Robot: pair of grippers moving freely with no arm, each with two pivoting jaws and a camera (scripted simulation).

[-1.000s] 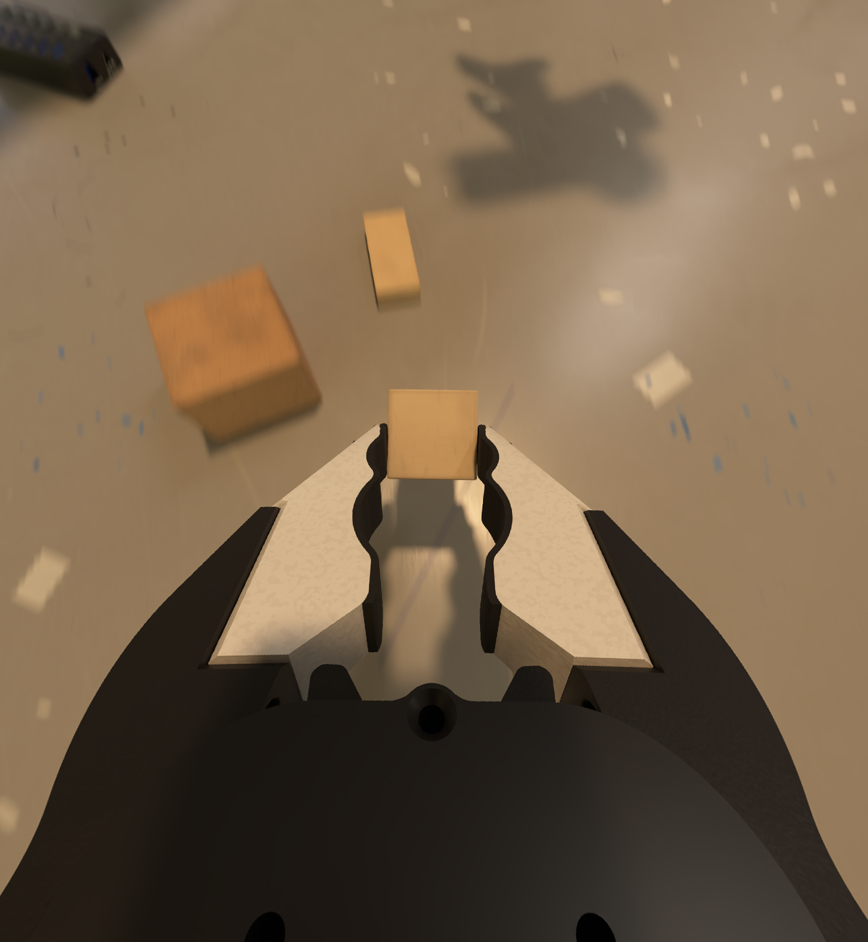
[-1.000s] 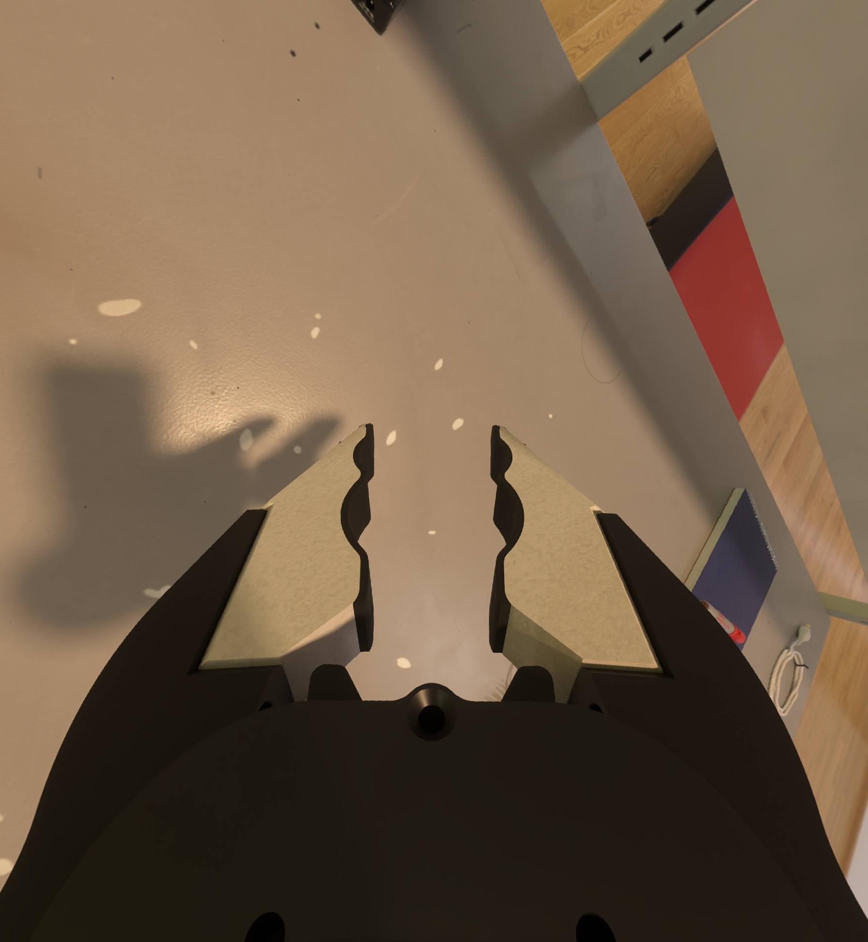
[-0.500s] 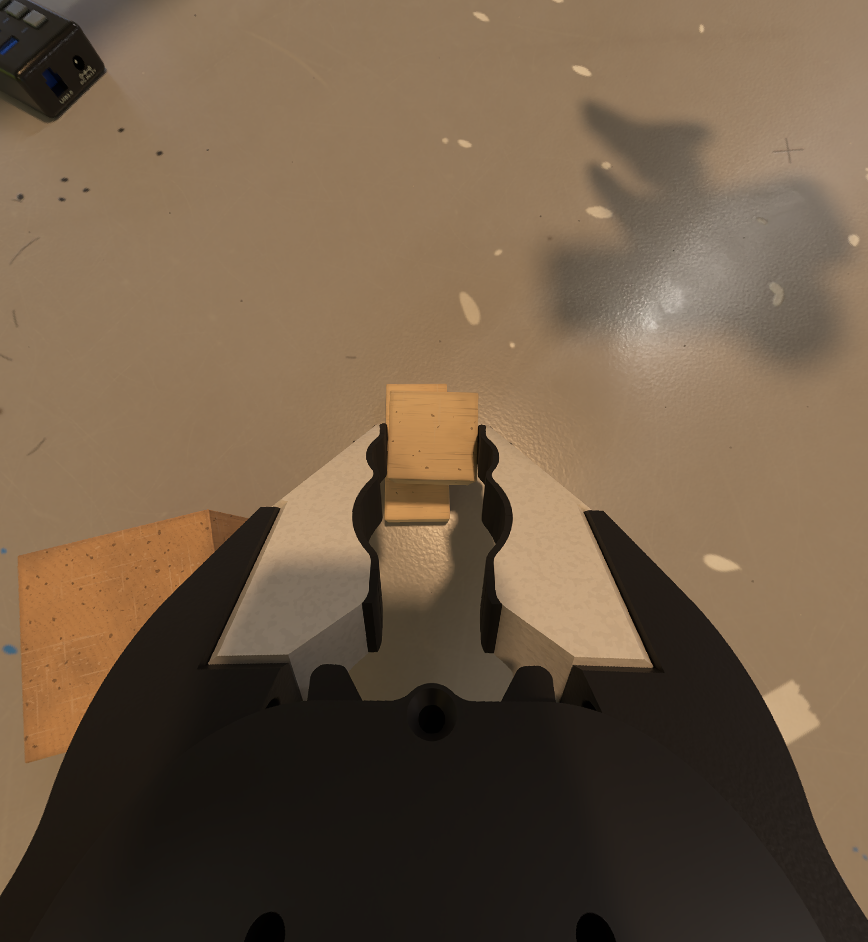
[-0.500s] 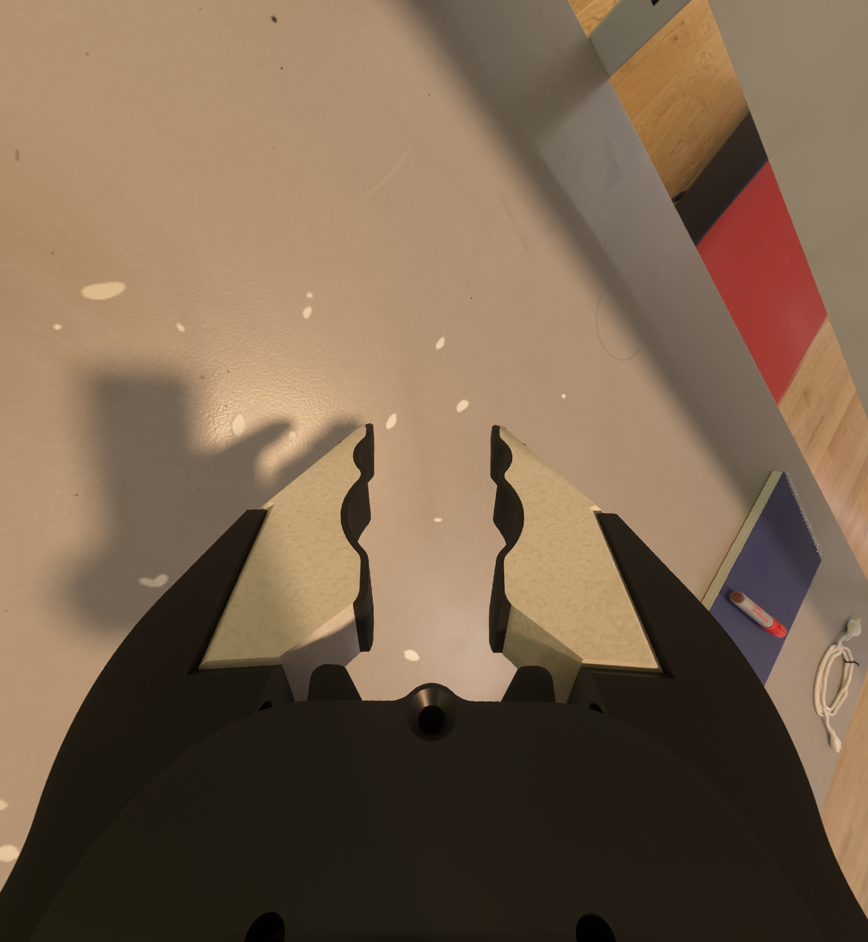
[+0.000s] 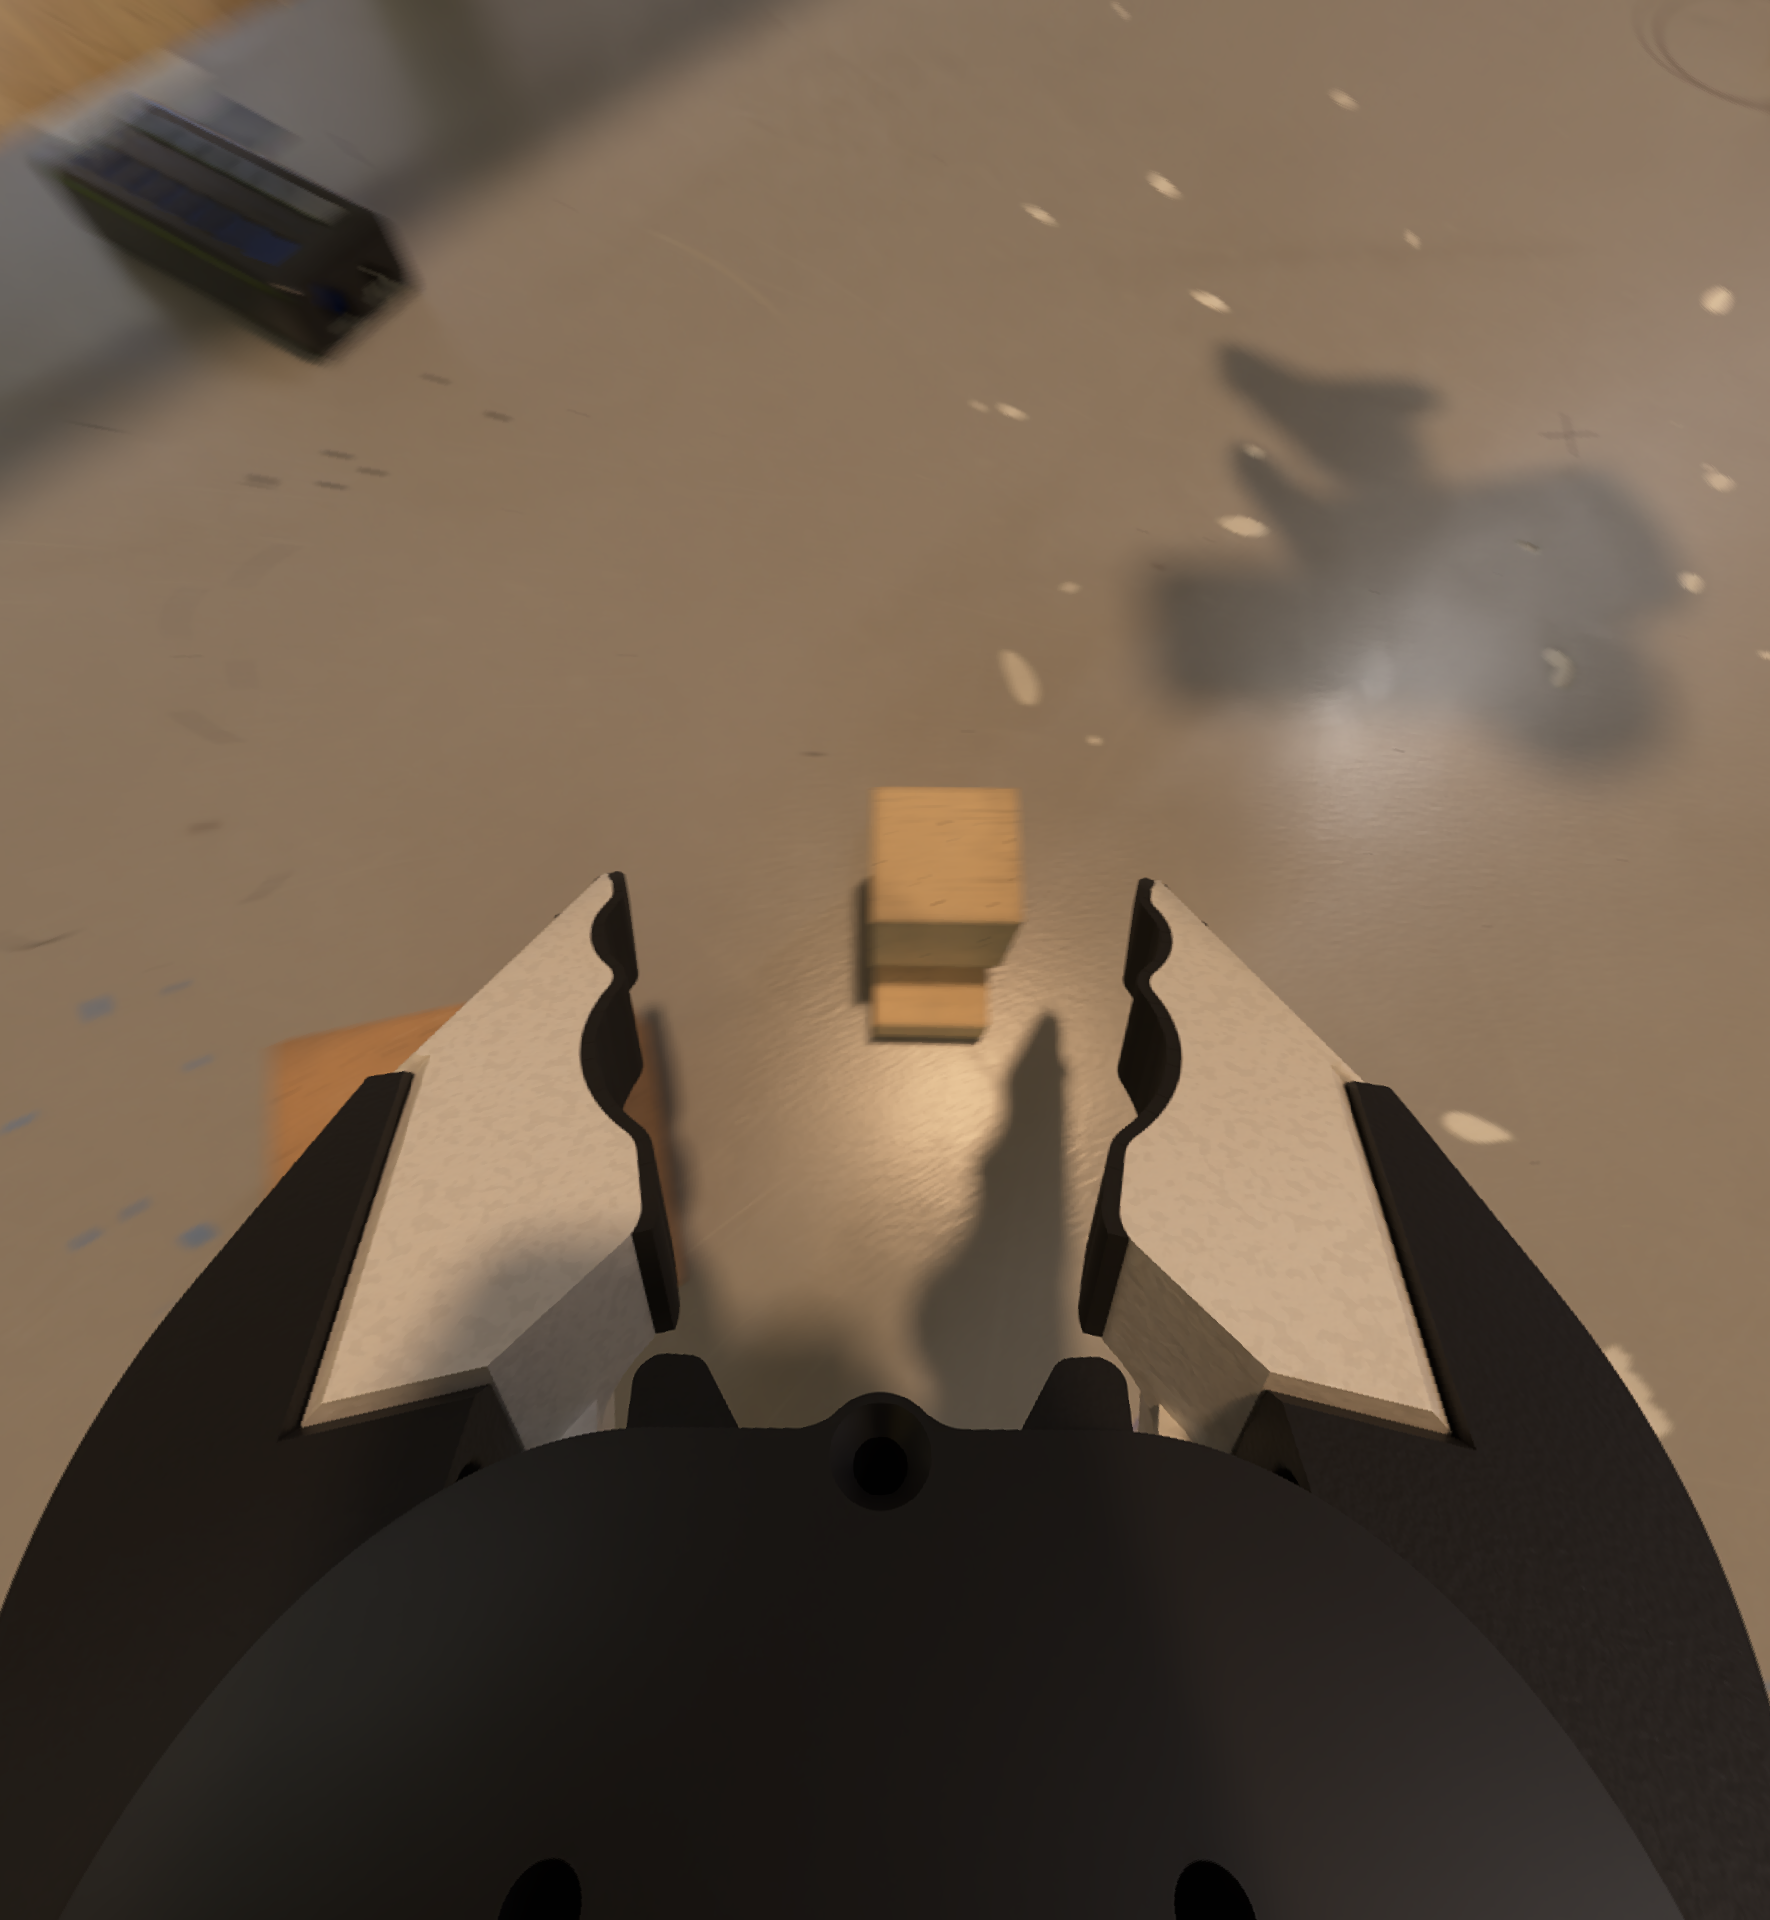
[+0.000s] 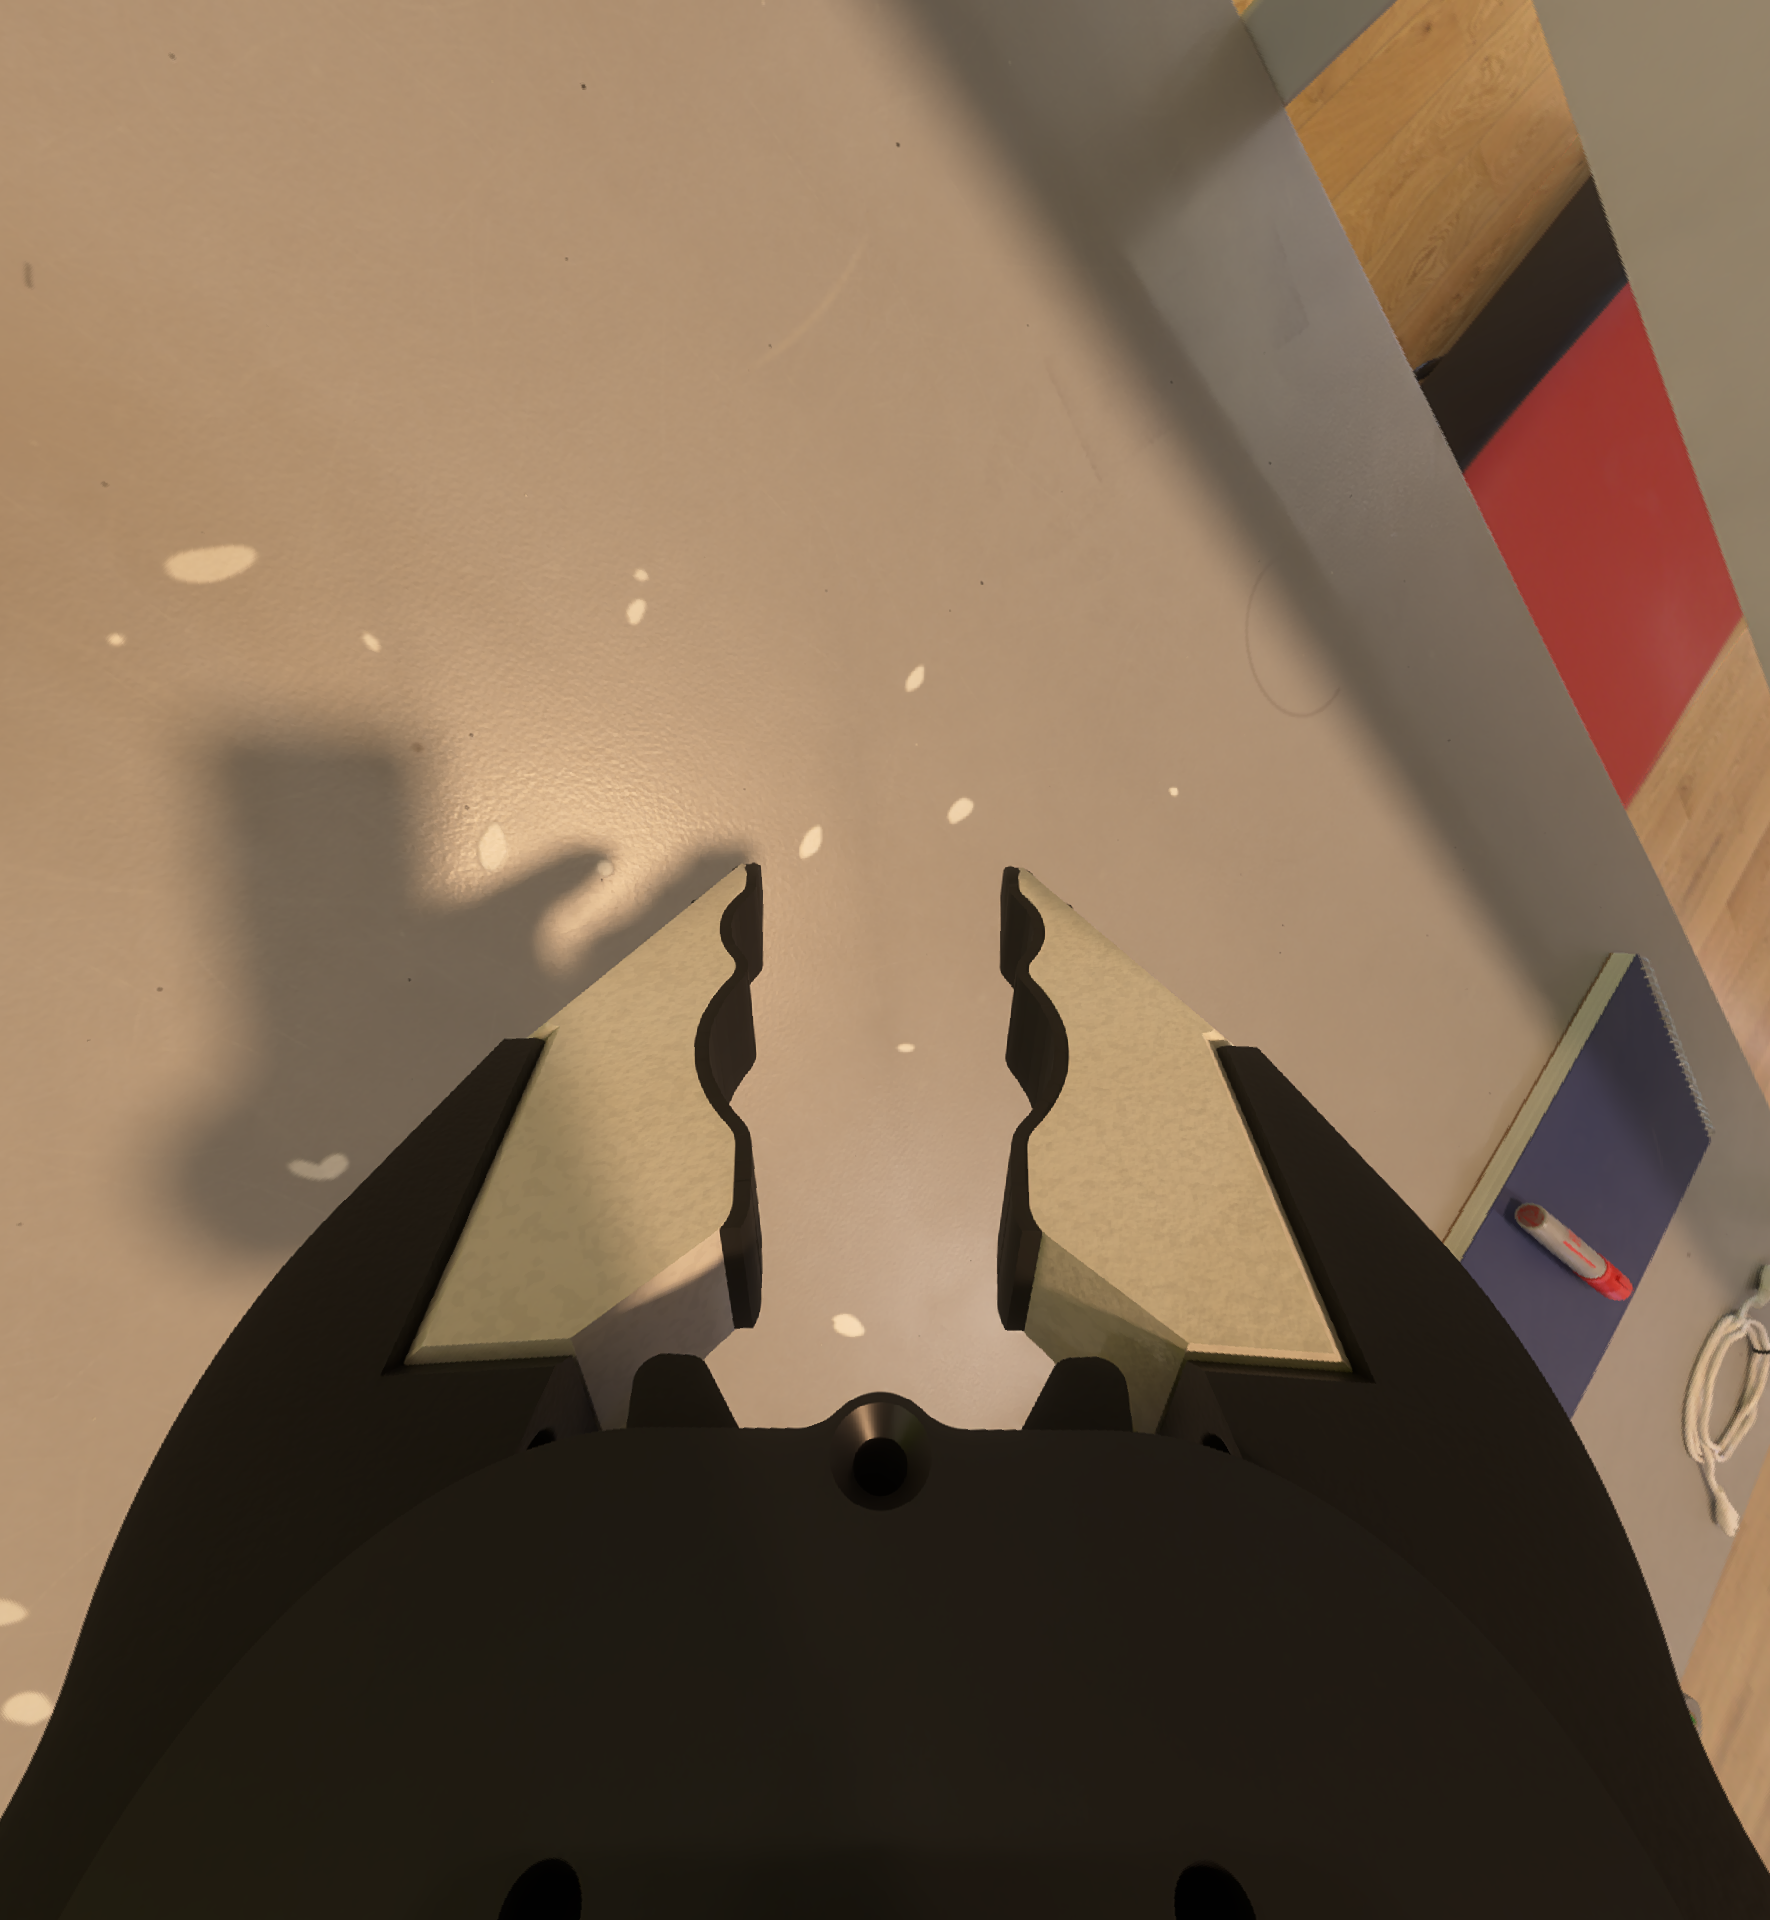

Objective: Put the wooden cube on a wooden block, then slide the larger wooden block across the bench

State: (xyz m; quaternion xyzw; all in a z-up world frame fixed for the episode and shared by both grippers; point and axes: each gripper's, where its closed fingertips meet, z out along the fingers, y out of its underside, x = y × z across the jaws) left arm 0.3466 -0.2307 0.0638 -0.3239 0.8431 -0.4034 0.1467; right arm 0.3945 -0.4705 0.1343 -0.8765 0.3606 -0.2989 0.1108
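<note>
Fingers of the left gripper stand wide apart with nothing between them, held above the bench. Just ahead of the tips, and roughly centred in the gap, the wooden cube sits on top of a small pale wooden block; the cube overhangs the block a little on the right side, and only the block's near end shows below it. The gripper touches neither piece. To the left, mostly hidden behind the left finger, lies the larger wooden block, darker and more orange, resting on the bench near the stack but apart from it. Farther off at the upper left a dark box-shaped device with a row of blue marks lies at an angle, blurred. Pale flecks are scattered over the bench, small blue specks show at the left, and a gripper-shaped shadow falls at the upper right.

The right gripper is partly open, its fingers closer together than the left one's, and holds nothing; only bare bench shows between them. Its shadow lies to the left. A thin sliver of wood shows at the left edge, too little to tell which piece it is. Near the bench's right edge rests a dark blue mat with a red and grey cutter on it, and a coiled white cable just beside the mat. Beyond the edge are wood flooring and a red panel.
</note>
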